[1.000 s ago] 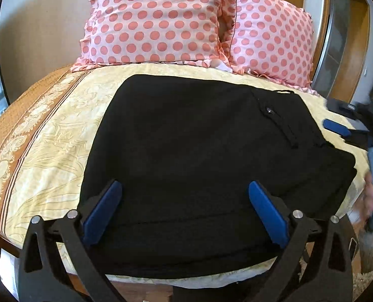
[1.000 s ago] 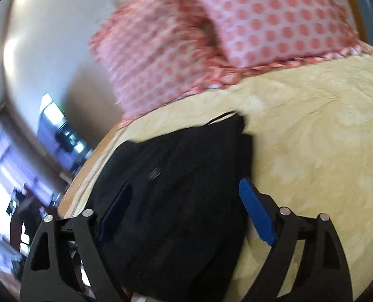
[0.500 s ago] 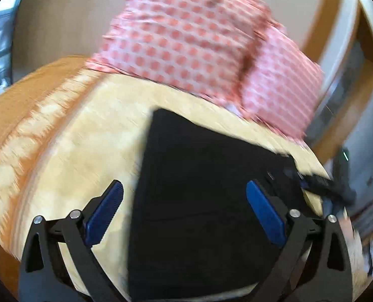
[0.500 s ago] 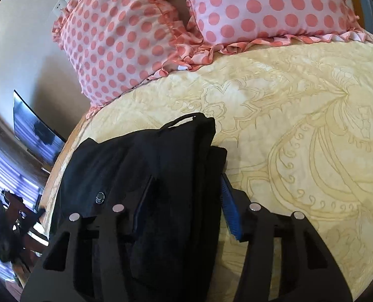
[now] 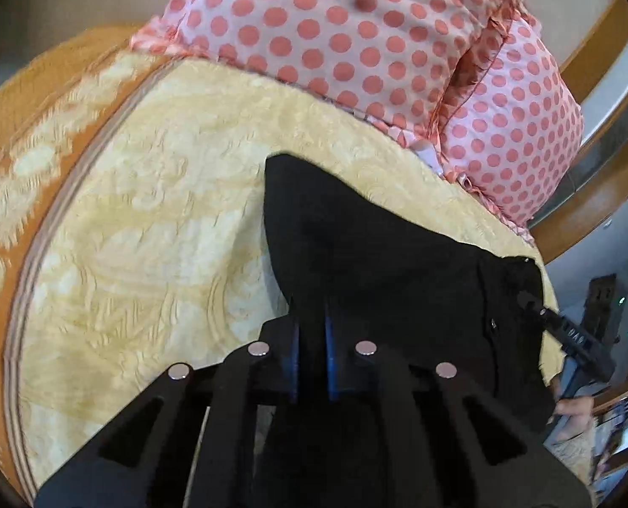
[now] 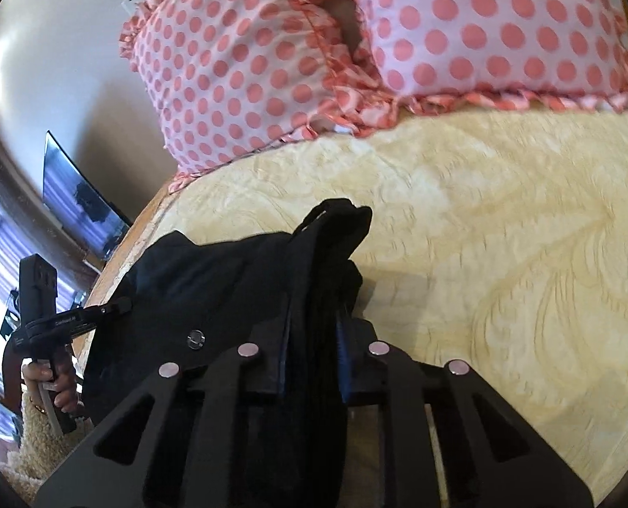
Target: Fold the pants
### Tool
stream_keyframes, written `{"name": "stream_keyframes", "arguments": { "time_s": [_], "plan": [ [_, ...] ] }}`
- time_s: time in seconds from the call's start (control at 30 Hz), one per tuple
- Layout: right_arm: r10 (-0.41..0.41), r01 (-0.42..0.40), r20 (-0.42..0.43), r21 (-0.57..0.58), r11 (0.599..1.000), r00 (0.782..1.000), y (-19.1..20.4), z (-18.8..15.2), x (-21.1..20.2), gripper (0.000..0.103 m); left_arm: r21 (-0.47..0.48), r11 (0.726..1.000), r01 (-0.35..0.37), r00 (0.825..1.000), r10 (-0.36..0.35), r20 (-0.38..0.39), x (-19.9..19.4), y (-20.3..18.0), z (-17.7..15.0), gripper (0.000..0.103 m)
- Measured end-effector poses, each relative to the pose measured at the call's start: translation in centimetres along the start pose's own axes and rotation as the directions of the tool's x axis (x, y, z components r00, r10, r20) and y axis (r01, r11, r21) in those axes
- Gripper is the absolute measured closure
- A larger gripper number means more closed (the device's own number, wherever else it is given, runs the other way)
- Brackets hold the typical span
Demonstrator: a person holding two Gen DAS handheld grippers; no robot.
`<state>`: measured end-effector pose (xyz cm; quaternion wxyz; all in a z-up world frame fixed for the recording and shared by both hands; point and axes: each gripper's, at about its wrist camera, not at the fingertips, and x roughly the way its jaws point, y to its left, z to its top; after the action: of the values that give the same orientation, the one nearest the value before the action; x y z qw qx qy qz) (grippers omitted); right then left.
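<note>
The black pants (image 5: 381, 262) lie folded on the yellow patterned bedspread (image 5: 153, 220). My left gripper (image 5: 311, 338) is shut on the near left edge of the pants, black cloth pinched between its blue pads. My right gripper (image 6: 314, 338) is shut on the near right edge of the pants (image 6: 229, 288), next to the waistband and a metal button (image 6: 195, 338). The right gripper also shows at the far right of the left wrist view (image 5: 568, 334), and the left gripper at the left of the right wrist view (image 6: 76, 317).
Two pink pillows with red dots (image 5: 347, 29) (image 6: 483, 29) lean at the head of the bed. An orange border (image 5: 30, 118) runs along the bed's left side. A wooden frame (image 5: 601, 67) stands at the right. A dark screen (image 6: 81, 199) hangs on the left wall.
Both grippers were open over the pants a second ago. They moved to the left and right edges of the pants and closed on the cloth.
</note>
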<state>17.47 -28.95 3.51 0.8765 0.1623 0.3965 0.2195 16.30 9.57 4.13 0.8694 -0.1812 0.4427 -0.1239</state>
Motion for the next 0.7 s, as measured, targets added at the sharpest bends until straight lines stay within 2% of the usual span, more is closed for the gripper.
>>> {"name": "stream_keyframes", "arguments": {
  "time_s": [0.2,0.33,0.37,0.43,0.5,0.57,0.6,0.67,0.7],
  "plan": [
    [-0.037,0.047,0.095,-0.107,0.993,0.995,1.5,5.1,0.6,0.087,0.117,0.991,-0.072,0.995,0.064,0.074,0.6,-4.0,4.5,0.095],
    [-0.093,0.124,0.213,-0.135,0.983,0.973,0.7,9.1,1.8,0.087,0.141,0.984,-0.109,0.982,0.085,0.167,1.9,-6.2,8.8,0.094],
    [-0.112,0.14,0.215,-0.121,0.983,0.97,0.0,9.7,2.3,0.087,0.148,0.98,-0.134,0.978,0.106,0.182,2.9,-6.6,10.0,0.094],
    [-0.157,0.169,0.172,-0.057,0.984,0.972,-2.4,10.7,4.5,0.087,0.142,0.977,-0.16,0.978,0.138,0.158,5.8,-6.2,12.0,0.094],
    [-0.182,0.182,0.087,0.006,0.983,0.979,-4.5,10.7,6.9,0.087,0.112,0.98,-0.164,0.984,0.154,0.089,8.4,-5.1,12.8,0.094],
    [-0.216,0.215,0.02,0.034,0.976,0.976,-5.6,10.1,8.7,0.085,0.09,0.974,-0.206,0.978,0.205,0.025,11.3,-4.0,13.0,0.093],
    [-0.218,0.218,0.017,0.035,0.975,0.976,-5.7,10.1,8.7,0.083,0.096,0.97,-0.222,0.975,0.221,0.015,12.1,-3.7,12.8,0.089],
    [-0.239,0.239,0.004,0.037,0.97,0.971,-5.7,10.3,8.2,0.074,0.119,0.962,-0.246,0.969,0.244,0.033,12.3,-3.8,12.4,0.086],
    [-0.252,0.252,0.001,0.043,0.967,0.968,-5.7,10.4,7.7,0.072,0.137,0.957,-0.256,0.967,0.252,0.049,12.0,-4.1,12.3,0.08]
  ]
}}
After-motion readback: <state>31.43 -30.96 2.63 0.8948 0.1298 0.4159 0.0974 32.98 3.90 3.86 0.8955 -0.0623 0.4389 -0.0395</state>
